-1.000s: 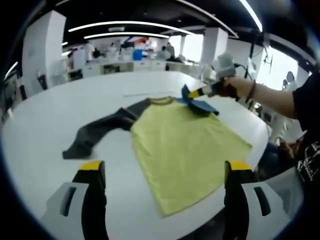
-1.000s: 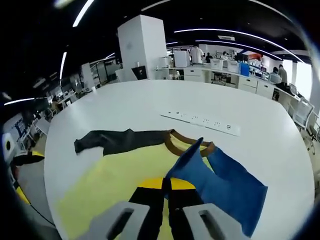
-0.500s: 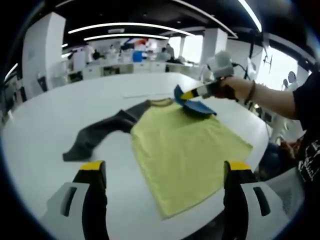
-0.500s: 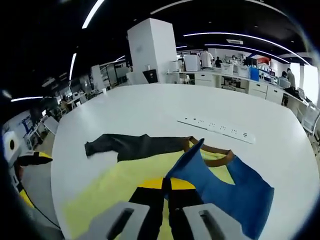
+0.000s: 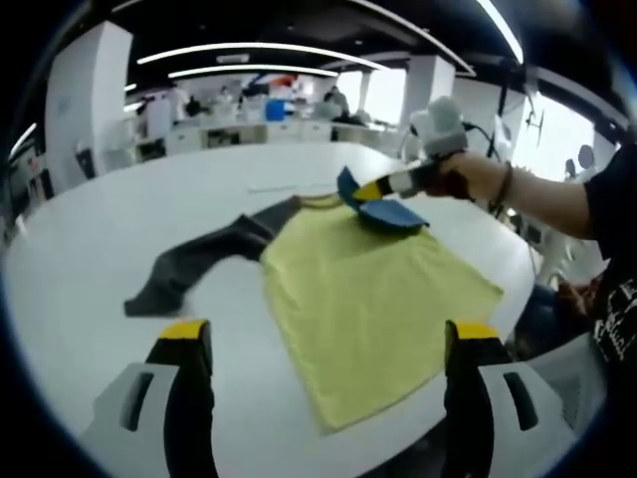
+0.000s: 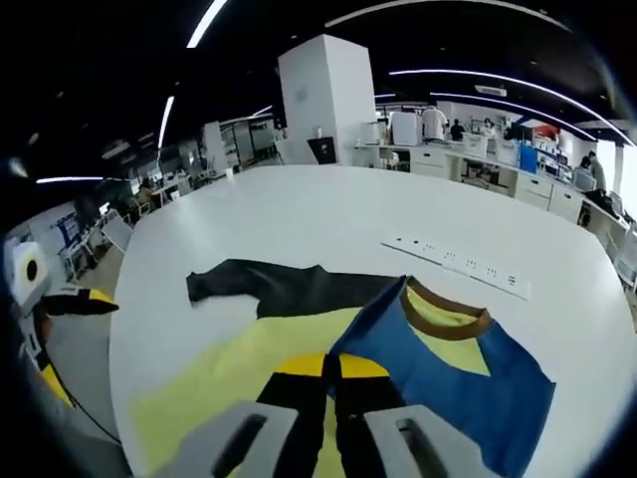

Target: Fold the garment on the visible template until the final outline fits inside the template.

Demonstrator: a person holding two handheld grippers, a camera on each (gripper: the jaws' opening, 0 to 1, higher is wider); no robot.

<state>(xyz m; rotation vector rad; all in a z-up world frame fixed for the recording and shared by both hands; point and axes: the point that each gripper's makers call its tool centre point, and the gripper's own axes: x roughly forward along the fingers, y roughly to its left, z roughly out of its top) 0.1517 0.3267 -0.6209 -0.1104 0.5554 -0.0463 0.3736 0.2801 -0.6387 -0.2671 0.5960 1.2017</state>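
Yellow shirt (image 5: 368, 299), one, its blue sleeve (image 6: 438, 373) pinched ahead in the right gripper (image 6: 333, 363); left gripper (image 5: 323, 344) gapes wide

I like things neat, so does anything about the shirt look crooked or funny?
Yes. The shirt lies slanted on the white table, its hem reaching the edge. Its sleeves don't match: the dark sleeve sprawls out flat, while the blue sleeve is lifted over the yellow front, pinched in the right gripper.

Long ceiling light strips (image 5: 249, 60) and bright windows (image 5: 557, 129) light the room evenly, with the windows blown out white. The white table (image 6: 328, 214) shows soft glare and faint shadows. Straight lines bend strongly near the edges, and distant desks look soft.
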